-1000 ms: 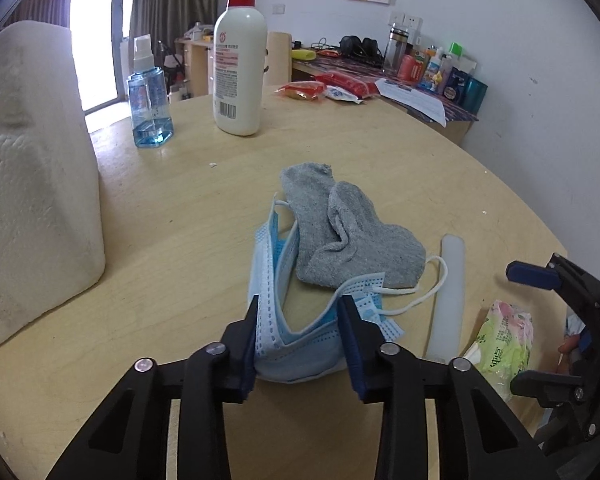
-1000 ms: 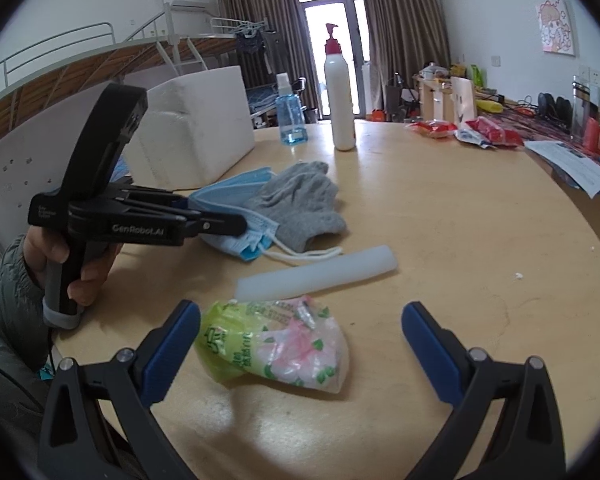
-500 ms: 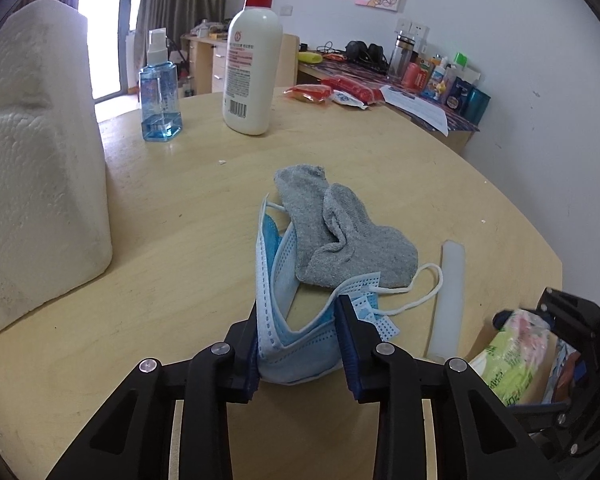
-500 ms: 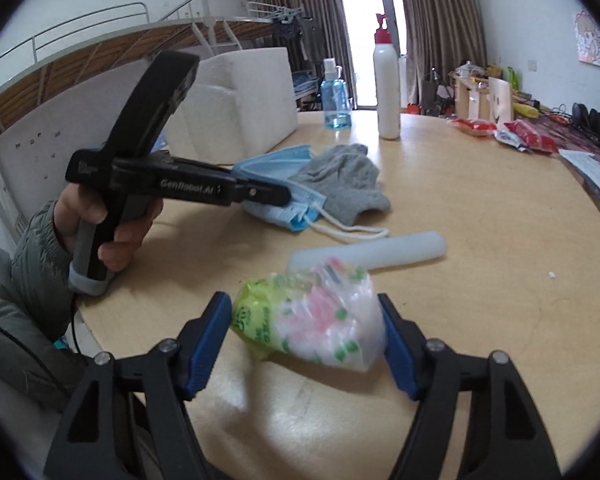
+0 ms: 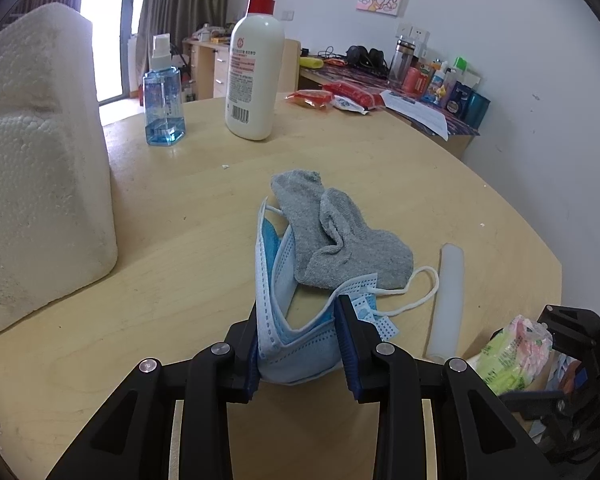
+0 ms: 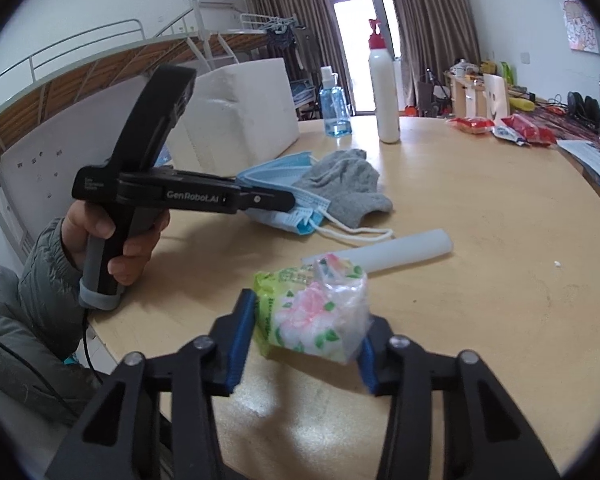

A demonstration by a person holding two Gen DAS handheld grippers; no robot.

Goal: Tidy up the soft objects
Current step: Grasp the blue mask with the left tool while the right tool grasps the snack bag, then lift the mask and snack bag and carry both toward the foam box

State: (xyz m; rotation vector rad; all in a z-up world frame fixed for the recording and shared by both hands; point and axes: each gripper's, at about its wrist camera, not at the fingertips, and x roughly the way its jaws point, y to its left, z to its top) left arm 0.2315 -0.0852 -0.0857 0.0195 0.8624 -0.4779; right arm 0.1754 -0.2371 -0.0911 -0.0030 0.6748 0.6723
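My left gripper [image 5: 300, 344] is shut on a blue face mask [image 5: 292, 344] at its near end; the mask's far end lies on the round wooden table [image 5: 180, 240] under a grey sock [image 5: 340, 236]. My right gripper [image 6: 306, 344] is shut on a green and pink tissue pack [image 6: 320, 316] and holds it just above the table's near edge. The left gripper [image 6: 288, 200], the mask [image 6: 276, 184] and the sock [image 6: 348, 188] also show in the right wrist view. The tissue pack [image 5: 512, 352] shows at the right of the left wrist view.
A white tube [image 5: 448, 300] lies right of the mask. A styrofoam block [image 5: 40, 184] stands at the left. A blue spray bottle [image 5: 164, 108] and a white pump bottle [image 5: 256, 76] stand at the back. Snack packets [image 5: 332, 98] lie at the far edge.
My right gripper closed on the tissue pack and lifted it off the table. My left gripper kept hold of the mask and raised its near end a little.
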